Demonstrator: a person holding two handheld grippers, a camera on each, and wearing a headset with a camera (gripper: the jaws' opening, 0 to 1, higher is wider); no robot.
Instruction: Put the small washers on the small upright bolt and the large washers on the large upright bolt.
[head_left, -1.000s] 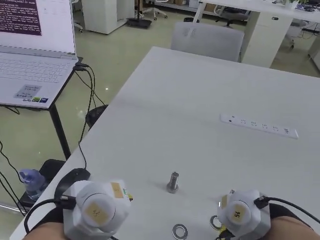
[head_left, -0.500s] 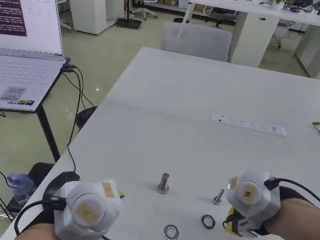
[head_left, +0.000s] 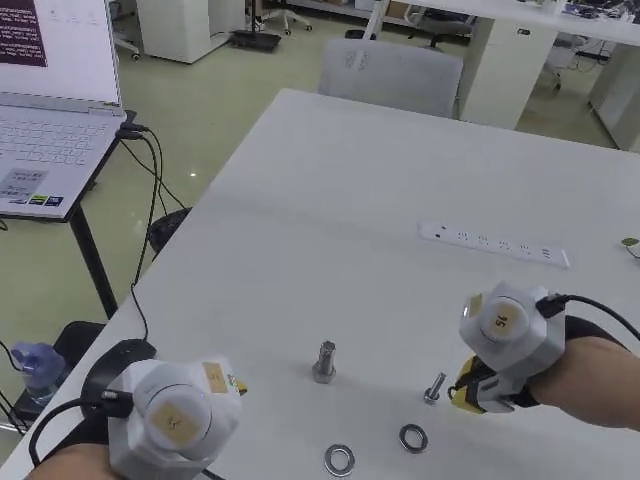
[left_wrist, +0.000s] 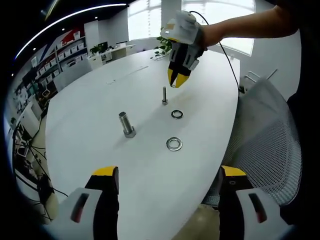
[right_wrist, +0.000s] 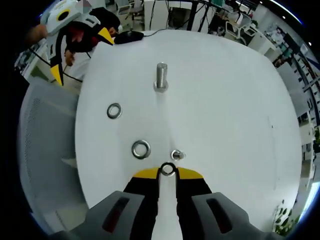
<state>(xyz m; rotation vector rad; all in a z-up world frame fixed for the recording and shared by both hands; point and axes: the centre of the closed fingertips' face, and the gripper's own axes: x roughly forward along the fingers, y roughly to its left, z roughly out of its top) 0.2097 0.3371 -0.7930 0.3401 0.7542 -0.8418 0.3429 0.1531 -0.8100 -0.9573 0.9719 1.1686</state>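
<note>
— Nearest, at the edge of the white desk (head_left: 330, 200)?
— Left claw (left_wrist: 168, 172), jaws spread wide, empty, held back, probably to leave working room.
— Next out?
— A loose steel ring washer (head_left: 340, 460) and a darker washer (head_left: 413, 437), flat, awaiting sorting; then the large upright hex bolt (head_left: 324, 362) and small upright bolt (head_left: 434, 388), both bare.
— Farthest?
— Right claw (right_wrist: 167, 176), pinched on a small steel washer (right_wrist: 168, 165), poised just beside the small bolt, seemingly lining up the hole.

On your table (head_left: 330, 200) a power strip (head_left: 493, 245) lies to the right; a grey chair (head_left: 390, 75) stands at the far end. Left of you, an open laptop (head_left: 45, 140), a bottle (head_left: 28, 368) on the floor below.
</note>
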